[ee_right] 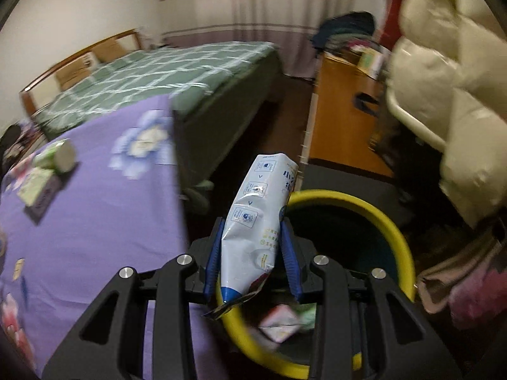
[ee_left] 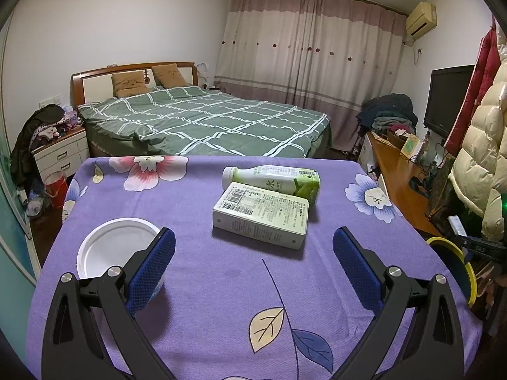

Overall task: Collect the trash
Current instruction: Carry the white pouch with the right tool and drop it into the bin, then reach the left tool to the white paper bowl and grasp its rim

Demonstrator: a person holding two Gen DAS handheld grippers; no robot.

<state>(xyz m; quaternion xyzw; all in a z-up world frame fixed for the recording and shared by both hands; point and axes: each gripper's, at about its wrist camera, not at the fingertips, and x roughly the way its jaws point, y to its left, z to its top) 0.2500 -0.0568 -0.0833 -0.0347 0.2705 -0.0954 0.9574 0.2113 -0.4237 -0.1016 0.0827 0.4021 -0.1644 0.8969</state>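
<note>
Blue pads, right tongs [ee_right: 252, 253]: clamped on a white and blue bag [ee_right: 256, 221], right over the bin.
Yellow-rimmed bin [ee_right: 364, 202]: on the floor beside the desk, with scraps of trash inside.
Left tongs [ee_left: 253, 262]: wide apart, holding nothing, above the purple flowery desk [ee_left: 221, 285].
White lid [ee_left: 111, 247]: just beside the left pad.
Carton [ee_left: 261, 215]: lying flat mid-desk.
Green bottle [ee_left: 272, 180]: on its side, touching the carton behind.
Bed [ee_left: 202, 120]: far back.
</note>
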